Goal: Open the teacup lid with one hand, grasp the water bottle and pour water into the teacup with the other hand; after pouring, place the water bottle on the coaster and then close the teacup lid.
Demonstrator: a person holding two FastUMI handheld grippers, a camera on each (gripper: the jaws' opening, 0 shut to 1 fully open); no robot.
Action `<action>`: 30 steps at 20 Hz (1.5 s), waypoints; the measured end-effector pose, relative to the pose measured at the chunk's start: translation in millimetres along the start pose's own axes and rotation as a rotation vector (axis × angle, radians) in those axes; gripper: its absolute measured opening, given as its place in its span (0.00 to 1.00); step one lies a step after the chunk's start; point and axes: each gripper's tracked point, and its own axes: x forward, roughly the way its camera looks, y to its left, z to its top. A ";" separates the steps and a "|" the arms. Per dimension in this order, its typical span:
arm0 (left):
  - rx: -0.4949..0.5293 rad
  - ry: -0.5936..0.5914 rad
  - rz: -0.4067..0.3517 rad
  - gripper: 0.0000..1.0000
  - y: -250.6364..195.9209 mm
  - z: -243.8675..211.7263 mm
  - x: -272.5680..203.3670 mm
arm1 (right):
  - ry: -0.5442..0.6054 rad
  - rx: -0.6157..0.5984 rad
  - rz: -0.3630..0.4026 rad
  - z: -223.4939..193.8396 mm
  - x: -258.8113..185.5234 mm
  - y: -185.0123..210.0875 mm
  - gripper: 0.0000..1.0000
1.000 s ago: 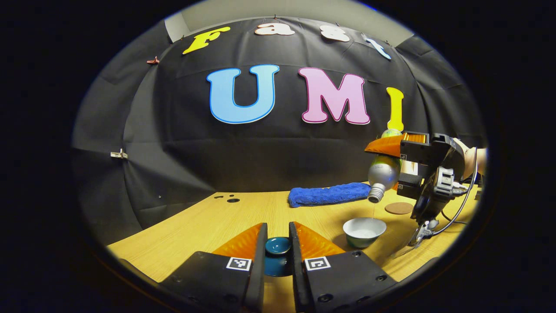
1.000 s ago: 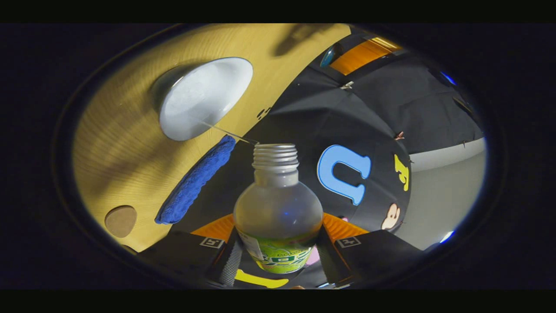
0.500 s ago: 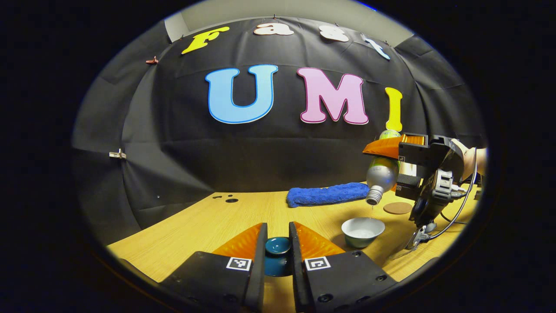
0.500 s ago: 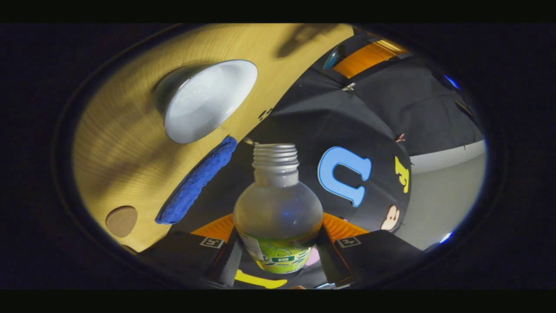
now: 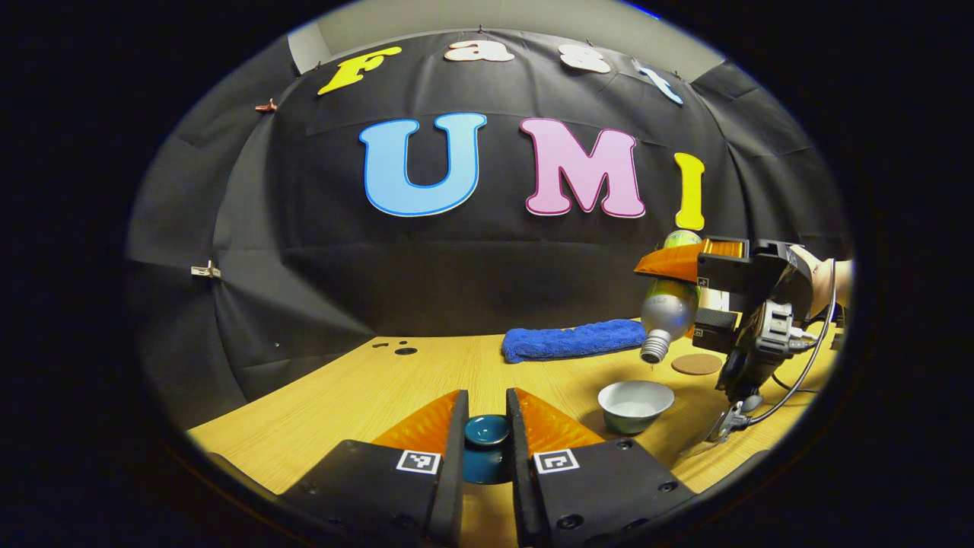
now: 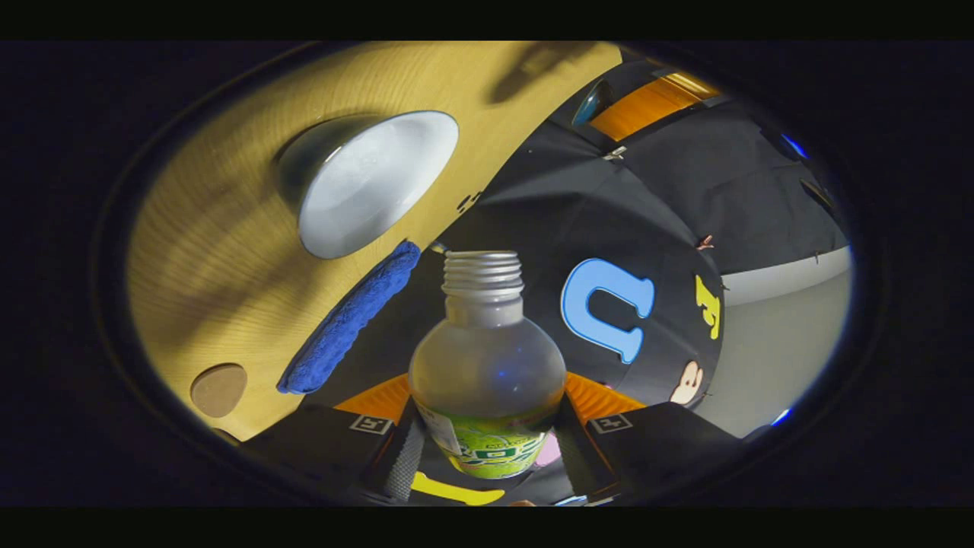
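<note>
**Bottle tipped over cup: drip and slip risks**

Left gripper: closed on blue lid; loose pinch could drop it. Cup: uncovered on table. Right gripper: clamps bottle, mouth-down above cup; drips may miss. Coaster: just beyond.

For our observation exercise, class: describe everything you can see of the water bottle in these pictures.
The water bottle is clear plastic with a rounded shoulder, a ribbed threaded neck and a green label; no cap is on it. The right gripper holds it by the labelled body, jaws pressed on both sides. In the left gripper view the bottle is tipped mouth-down in the air above the white teacup, touching nothing but the gripper. A drop hangs at its mouth.
</note>
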 end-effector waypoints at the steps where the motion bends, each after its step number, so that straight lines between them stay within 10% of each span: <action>1: 0.000 0.000 0.000 0.30 0.1 0.2 -0.1 | 0.000 0.001 0.000 0.7 0.2 0.3 0.78; 16: 0.000 0.000 0.009 0.30 0.6 0.0 0.0 | 0.036 0.196 0.008 -2.1 -17.5 9.9 0.78; 30: 0.012 0.016 0.030 0.30 1.6 -2.2 -1.4 | 0.346 1.185 0.155 -76.2 -84.4 57.7 0.79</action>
